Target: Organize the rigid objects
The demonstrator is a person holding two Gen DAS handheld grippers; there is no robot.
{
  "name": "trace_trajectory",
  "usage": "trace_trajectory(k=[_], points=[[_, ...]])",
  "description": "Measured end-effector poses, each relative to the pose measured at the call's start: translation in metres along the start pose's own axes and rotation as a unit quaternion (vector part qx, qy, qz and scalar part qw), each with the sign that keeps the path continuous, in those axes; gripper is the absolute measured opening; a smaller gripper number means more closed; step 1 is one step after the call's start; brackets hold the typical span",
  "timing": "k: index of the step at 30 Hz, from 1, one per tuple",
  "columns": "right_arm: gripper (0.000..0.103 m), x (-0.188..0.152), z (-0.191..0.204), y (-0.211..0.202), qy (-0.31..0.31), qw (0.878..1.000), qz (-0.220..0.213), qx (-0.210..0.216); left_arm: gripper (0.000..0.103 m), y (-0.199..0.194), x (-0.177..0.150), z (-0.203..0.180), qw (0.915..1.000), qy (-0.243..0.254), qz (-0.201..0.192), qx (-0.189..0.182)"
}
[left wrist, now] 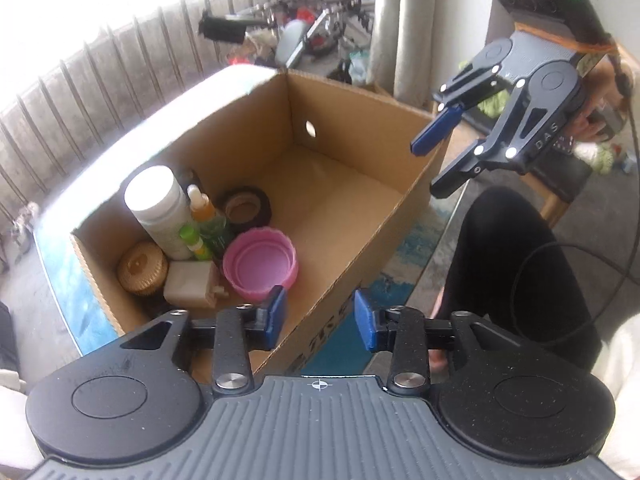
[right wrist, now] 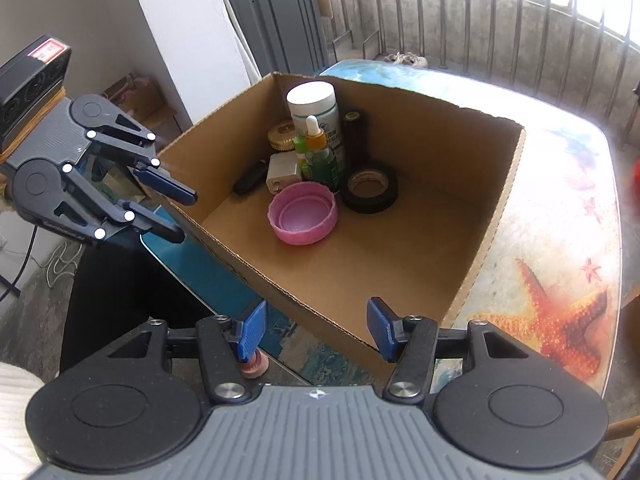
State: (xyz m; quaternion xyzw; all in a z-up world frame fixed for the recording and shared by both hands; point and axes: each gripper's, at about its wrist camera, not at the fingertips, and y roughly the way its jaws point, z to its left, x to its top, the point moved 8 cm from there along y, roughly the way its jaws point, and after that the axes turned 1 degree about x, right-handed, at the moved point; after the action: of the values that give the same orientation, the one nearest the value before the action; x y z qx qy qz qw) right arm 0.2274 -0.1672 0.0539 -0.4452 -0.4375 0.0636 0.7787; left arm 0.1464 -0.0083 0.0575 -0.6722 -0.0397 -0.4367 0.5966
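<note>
An open cardboard box (left wrist: 360,216) (right wrist: 400,280) stands on the table. In one end lie a pink lid (left wrist: 260,262) (right wrist: 303,213), a black tape roll (left wrist: 247,209) (right wrist: 370,186), a white tub (left wrist: 158,208) (right wrist: 314,104), a dropper bottle (right wrist: 316,148), a gold round tin (left wrist: 142,267) (right wrist: 282,135) and a white charger (left wrist: 188,284) (right wrist: 282,172). My left gripper (left wrist: 320,322) (right wrist: 180,214) is open and empty above the box's near wall. My right gripper (right wrist: 316,330) (left wrist: 434,168) is open and empty by the box's other end.
The table top (right wrist: 560,280) has a starfish print. A metal railing (right wrist: 480,12) runs behind it. A person's dark-clothed legs (left wrist: 520,260) are beside the table. Clutter and a wheelchair (left wrist: 320,12) stand in the background.
</note>
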Motion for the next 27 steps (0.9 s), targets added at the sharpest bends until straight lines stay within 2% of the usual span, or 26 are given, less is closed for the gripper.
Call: trace_trajectory(k=[2, 4, 5, 7, 10, 13, 15, 19, 24, 27], points=[[0.058, 0.008, 0.002, -0.022, 0.025, 0.998, -0.057, 0.026, 0.060, -0.027, 0.010, -0.003, 0.9978, -0.010, -0.061, 0.022], [0.061, 0.013, 0.006, -0.050, 0.052, 0.987, -0.142, 0.048, 0.062, -0.043, 0.017, -0.010, 0.9921, -0.009, -0.114, 0.051], [0.069, 0.013, 0.009, -0.063, 0.059, 0.979, -0.188, 0.044, 0.066, -0.049, 0.020, -0.014, 0.9870, -0.014, -0.142, 0.073], [0.072, 0.010, 0.012, -0.079, 0.073, 0.965, -0.252, 0.008, 0.071, -0.053, 0.021, -0.018, 0.9747, -0.047, -0.183, 0.119], [0.072, -0.006, 0.016, -0.089, 0.133, 0.937, -0.317, -0.067, 0.071, -0.057, 0.013, -0.019, 0.9578, -0.116, -0.220, 0.145], [0.072, -0.025, 0.023, -0.090, 0.151, 0.923, -0.333, -0.116, 0.072, -0.064, 0.004, -0.021, 0.9467, -0.157, -0.237, 0.152], [0.072, -0.033, 0.031, -0.092, 0.148, 0.918, -0.338, -0.144, 0.079, -0.069, 0.003, -0.021, 0.9412, -0.165, -0.241, 0.170], [0.072, -0.030, 0.044, -0.100, 0.140, 0.912, -0.349, -0.166, 0.084, -0.078, -0.002, -0.013, 0.9256, -0.199, -0.255, 0.196], [0.073, -0.030, 0.055, -0.094, 0.123, 0.917, -0.339, -0.173, 0.085, -0.067, -0.006, -0.015, 0.9291, -0.225, -0.235, 0.177], [0.074, -0.030, 0.057, -0.092, 0.120, 0.920, -0.332, -0.171, 0.095, -0.065, -0.004, -0.022, 0.9320, -0.203, -0.222, 0.203]])
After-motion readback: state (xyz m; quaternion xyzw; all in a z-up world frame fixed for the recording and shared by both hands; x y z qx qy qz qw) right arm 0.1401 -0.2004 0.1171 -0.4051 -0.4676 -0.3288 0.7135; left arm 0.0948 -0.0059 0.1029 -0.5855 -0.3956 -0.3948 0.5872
